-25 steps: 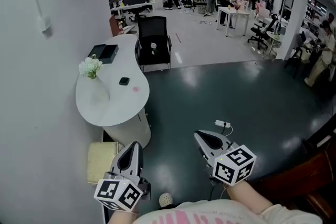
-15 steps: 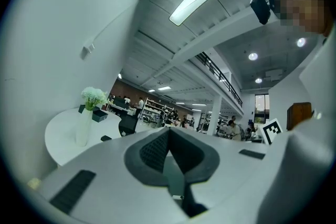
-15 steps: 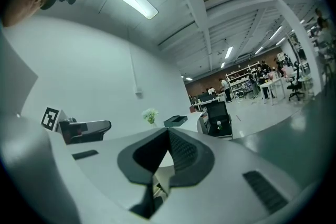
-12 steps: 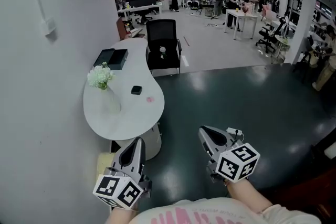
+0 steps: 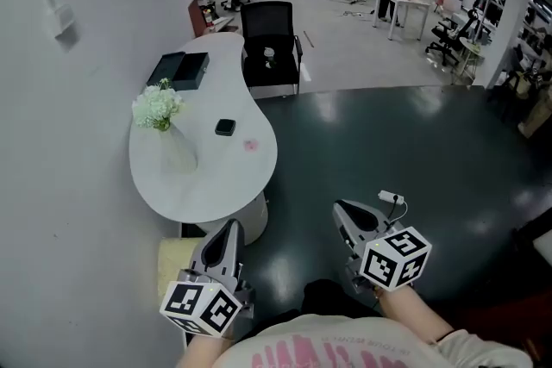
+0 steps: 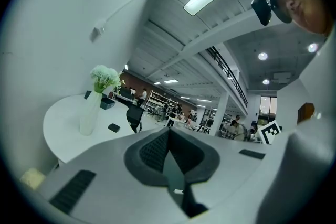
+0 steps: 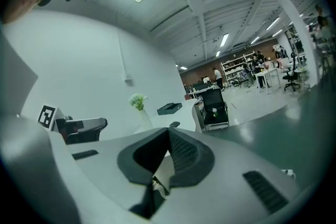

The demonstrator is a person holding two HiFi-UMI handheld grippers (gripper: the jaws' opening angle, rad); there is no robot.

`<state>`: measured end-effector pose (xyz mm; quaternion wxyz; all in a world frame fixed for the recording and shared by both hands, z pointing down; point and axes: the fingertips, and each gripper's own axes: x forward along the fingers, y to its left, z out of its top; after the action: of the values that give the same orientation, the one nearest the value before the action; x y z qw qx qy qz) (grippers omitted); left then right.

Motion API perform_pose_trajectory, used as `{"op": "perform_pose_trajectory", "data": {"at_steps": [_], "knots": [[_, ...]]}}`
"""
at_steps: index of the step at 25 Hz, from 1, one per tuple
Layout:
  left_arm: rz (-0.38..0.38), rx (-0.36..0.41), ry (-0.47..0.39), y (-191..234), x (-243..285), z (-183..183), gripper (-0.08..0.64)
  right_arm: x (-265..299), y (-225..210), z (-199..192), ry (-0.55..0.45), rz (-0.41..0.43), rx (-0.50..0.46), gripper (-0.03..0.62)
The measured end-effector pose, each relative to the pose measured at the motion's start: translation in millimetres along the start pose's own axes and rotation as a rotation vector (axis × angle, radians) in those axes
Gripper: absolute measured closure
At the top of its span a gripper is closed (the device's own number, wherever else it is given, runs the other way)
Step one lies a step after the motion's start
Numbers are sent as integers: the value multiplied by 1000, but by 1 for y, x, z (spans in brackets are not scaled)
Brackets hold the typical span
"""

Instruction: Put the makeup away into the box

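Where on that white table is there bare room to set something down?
The near rounded end of the table, nearer than the vase and pink item, is bare. So is the stretch between the small black item and the dark box. The middle, around the vase, is busiest.

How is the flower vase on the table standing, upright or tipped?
Upright: the vase stands on its base on the white table, flowers on top.

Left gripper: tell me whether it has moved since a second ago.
Yes. The left gripper has moved forward, its tip now closer to the near edge of the white table.
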<state>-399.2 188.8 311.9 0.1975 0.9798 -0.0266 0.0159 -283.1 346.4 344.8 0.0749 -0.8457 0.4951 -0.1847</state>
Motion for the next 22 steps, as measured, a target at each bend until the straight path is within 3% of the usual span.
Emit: {"op": "perform_pose_trajectory", "data": {"at_steps": [5,12,22], "knots": [[33,-28,1,15,31,2,558,30,-19,0,45,23,6,594],[85,-15,-56,22,102,28,558,100,-59,52,69,115,-43,594],[247,9,-185,45,175,60,558,189,-107,104,101,278,-107,594]]}}
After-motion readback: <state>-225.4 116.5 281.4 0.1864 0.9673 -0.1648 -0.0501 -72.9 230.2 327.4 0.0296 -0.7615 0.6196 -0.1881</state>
